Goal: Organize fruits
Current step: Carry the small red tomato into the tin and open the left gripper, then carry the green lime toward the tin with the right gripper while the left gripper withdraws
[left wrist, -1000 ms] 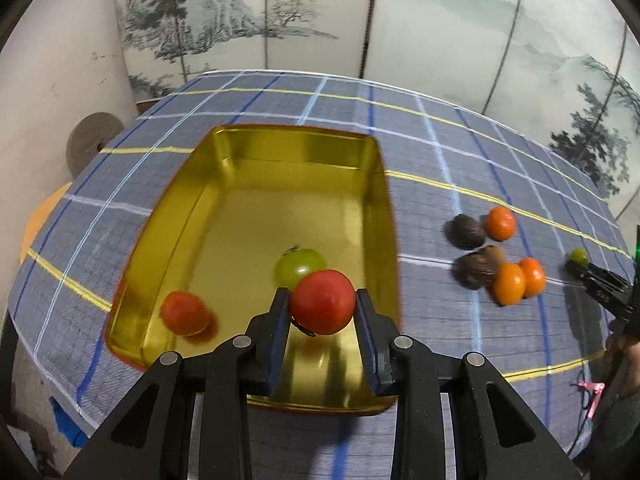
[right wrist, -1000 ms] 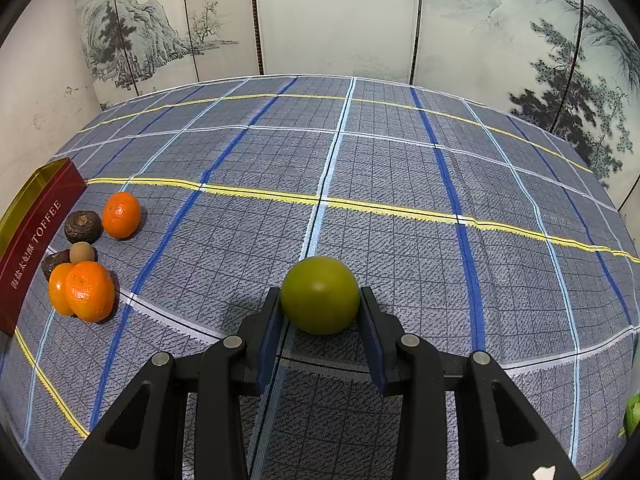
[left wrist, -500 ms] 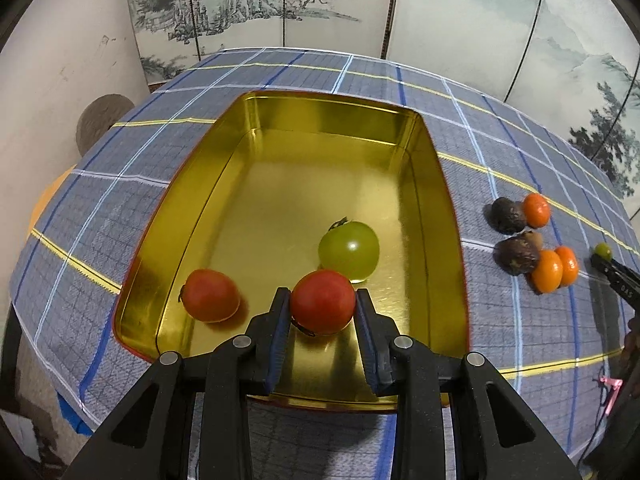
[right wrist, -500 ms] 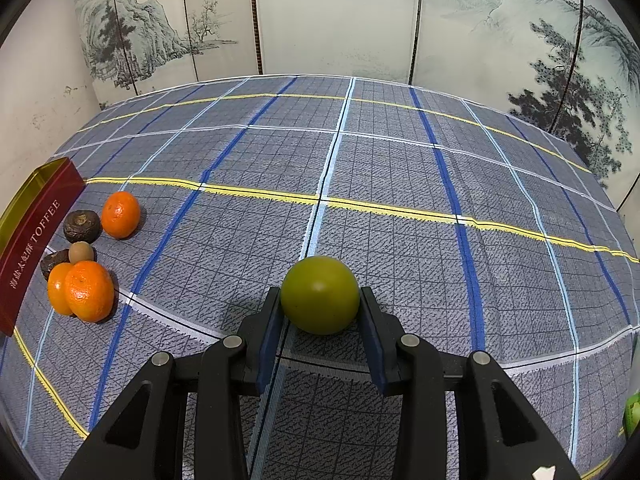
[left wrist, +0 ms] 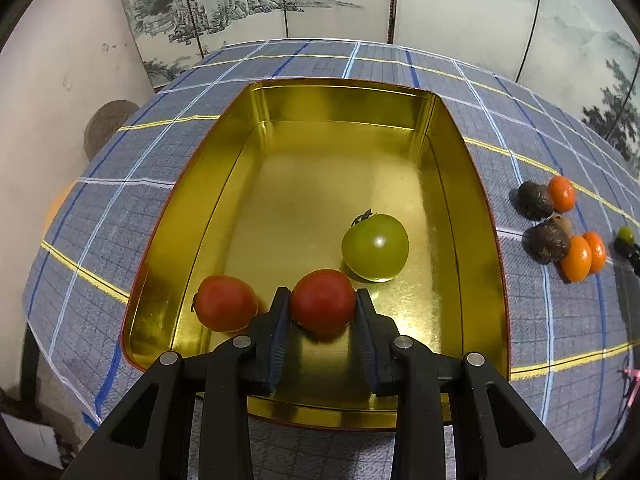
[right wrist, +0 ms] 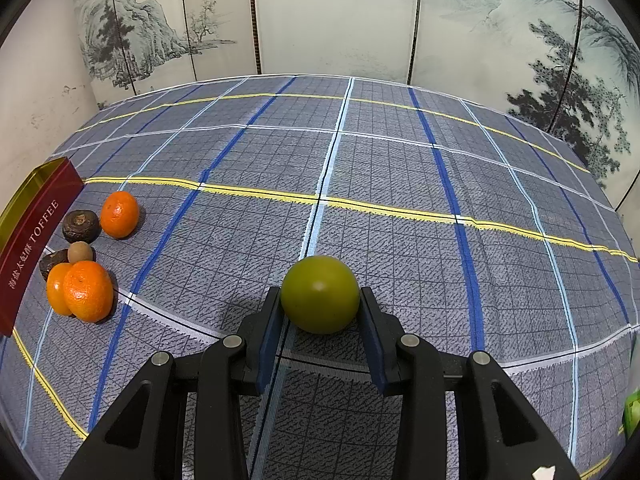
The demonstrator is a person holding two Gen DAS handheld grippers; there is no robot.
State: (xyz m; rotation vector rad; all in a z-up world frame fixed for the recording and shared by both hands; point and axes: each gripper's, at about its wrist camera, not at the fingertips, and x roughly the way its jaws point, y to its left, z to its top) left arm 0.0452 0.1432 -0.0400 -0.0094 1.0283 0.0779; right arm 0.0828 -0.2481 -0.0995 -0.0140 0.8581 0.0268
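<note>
Both claws are clenched on fruit: left gripper [left wrist: 322, 304] grasps a red tomato [left wrist: 322, 300] low over the gold tin [left wrist: 460, 168] on the plaid tablecloth [right wrist: 400, 168], beside a green tomato [left wrist: 375, 247] and another red tomato [left wrist: 226, 302]; right gripper [right wrist: 320, 304] grasps a green lime [right wrist: 319, 299] above the cloth.

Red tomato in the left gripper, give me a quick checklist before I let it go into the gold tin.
1. Left gripper shut on the round red tomato: ok.
2. Tomato over the gold metal tin: ok.
3. Tomato resting on the tin floor: cannot tell.
4. Bare floor beside the loose red tomato and green tomato: ok.
5. Right gripper, holding a round green fruit, away from the tin: ok.
</note>
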